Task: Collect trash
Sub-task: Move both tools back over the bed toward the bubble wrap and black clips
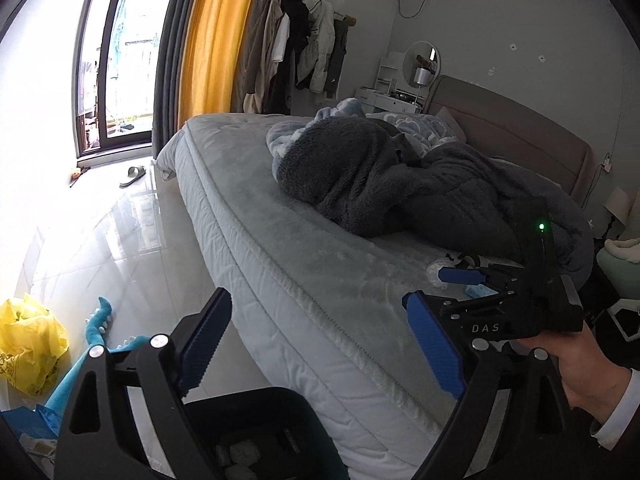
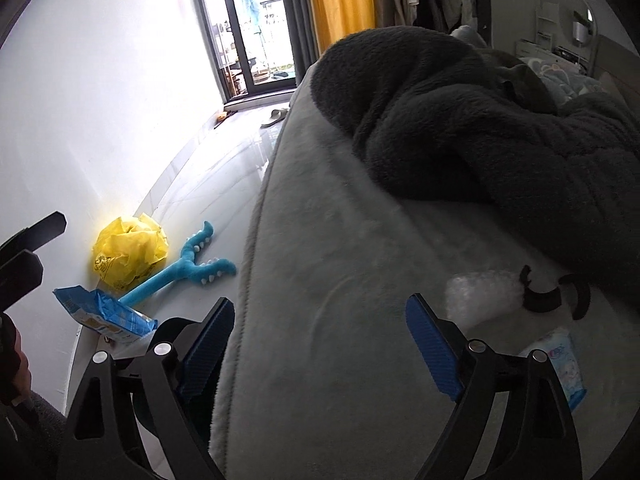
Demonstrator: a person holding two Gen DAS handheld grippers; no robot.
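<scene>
A clear crumpled plastic wrap (image 2: 482,296) lies on the grey bed cover (image 2: 320,280), just beside a black curved piece (image 2: 540,300) and near a light-blue tissue pack (image 2: 566,364). My right gripper (image 2: 324,354) hangs over the bed's edge, jaws spread wide, nothing between them. My left gripper (image 1: 324,354) is likewise released and empty, above a black bin (image 1: 256,432) holding crumpled white wads. On the floor lie a yellow bag (image 2: 128,252) and a blue plush toy (image 2: 188,268).

Both wrist cams down, shared bed (image 1: 320,280)
</scene>
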